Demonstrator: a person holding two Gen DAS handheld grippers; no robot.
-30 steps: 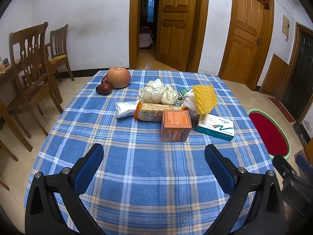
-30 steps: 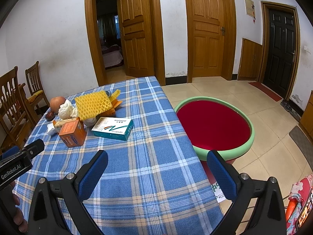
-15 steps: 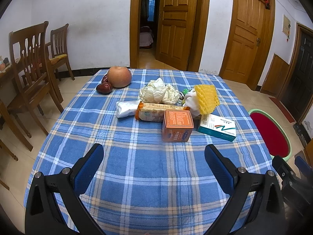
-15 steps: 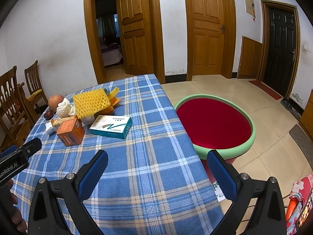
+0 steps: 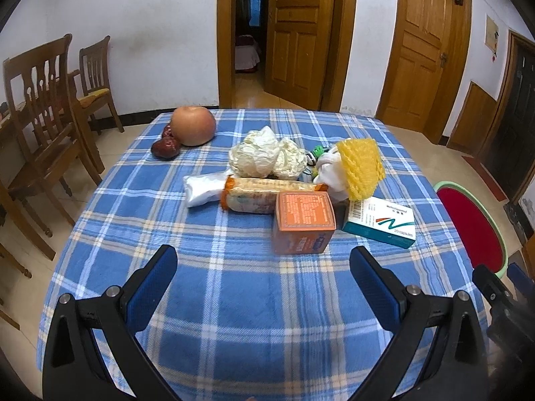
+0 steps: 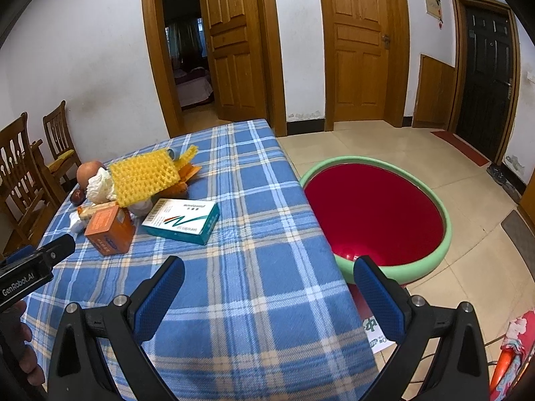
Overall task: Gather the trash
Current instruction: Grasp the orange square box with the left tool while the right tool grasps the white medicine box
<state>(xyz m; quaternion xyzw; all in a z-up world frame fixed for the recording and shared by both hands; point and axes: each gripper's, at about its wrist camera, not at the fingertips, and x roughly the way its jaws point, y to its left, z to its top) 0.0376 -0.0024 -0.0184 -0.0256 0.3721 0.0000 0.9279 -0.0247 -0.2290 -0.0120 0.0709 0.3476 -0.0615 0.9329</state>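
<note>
Trash lies mid-table on the blue plaid cloth (image 5: 234,284): an orange box (image 5: 303,222), a white-and-teal medicine box (image 5: 381,222), a snack wrapper (image 5: 257,193), crumpled white paper (image 5: 264,157) and yellow foam netting (image 5: 361,167). My left gripper (image 5: 264,279) is open and empty, just short of the orange box. My right gripper (image 6: 267,287) is open and empty over the table's right edge, near the medicine box (image 6: 182,220). A red basin with a green rim (image 6: 374,214) stands right of the table.
An apple (image 5: 193,125) and red dates (image 5: 165,147) sit at the table's far left. Wooden chairs (image 5: 43,127) stand to the left. Doors and an open doorway (image 5: 247,43) are behind. A colourful object (image 6: 511,351) lies on the floor at the right.
Both grippers have moved slightly forward towards the pile; the objects look a little larger. Nothing was grasped.
</note>
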